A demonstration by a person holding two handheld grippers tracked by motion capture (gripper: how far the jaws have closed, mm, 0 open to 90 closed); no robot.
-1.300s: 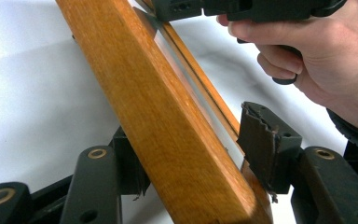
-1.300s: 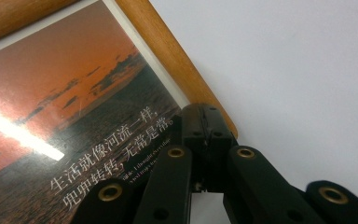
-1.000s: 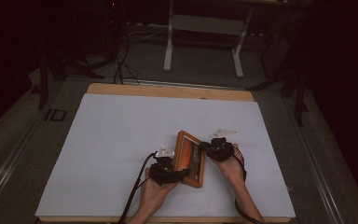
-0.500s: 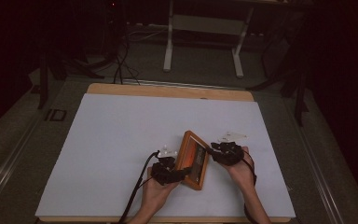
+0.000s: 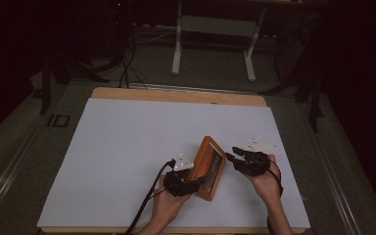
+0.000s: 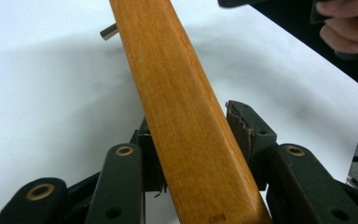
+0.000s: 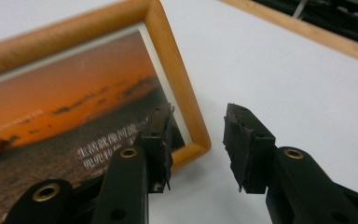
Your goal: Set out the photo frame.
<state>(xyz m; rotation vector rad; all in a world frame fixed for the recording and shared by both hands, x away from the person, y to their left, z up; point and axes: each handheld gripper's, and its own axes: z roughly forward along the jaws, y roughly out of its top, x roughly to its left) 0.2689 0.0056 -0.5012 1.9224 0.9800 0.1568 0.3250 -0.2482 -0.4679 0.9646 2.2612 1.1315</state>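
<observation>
Picture frames: one, a wooden picture frame (image 5: 209, 168) with an orange sunset photo, on the tabletop (image 5: 127, 147).
Tongs: two, the left tongs (image 5: 196, 184) and the right tongs (image 5: 231, 157), one per hand.
Hands: two, the left hand (image 5: 169, 203) and the right hand (image 5: 266, 178).
Cables: one black cable (image 5: 149, 200) seen trailing from the left tongs; the other is too dark to tell.
White sheets: one, covering the tabletop.
Pegs: one small peg (image 6: 108, 31) beside the frame's edge in the left gripper view.
</observation>
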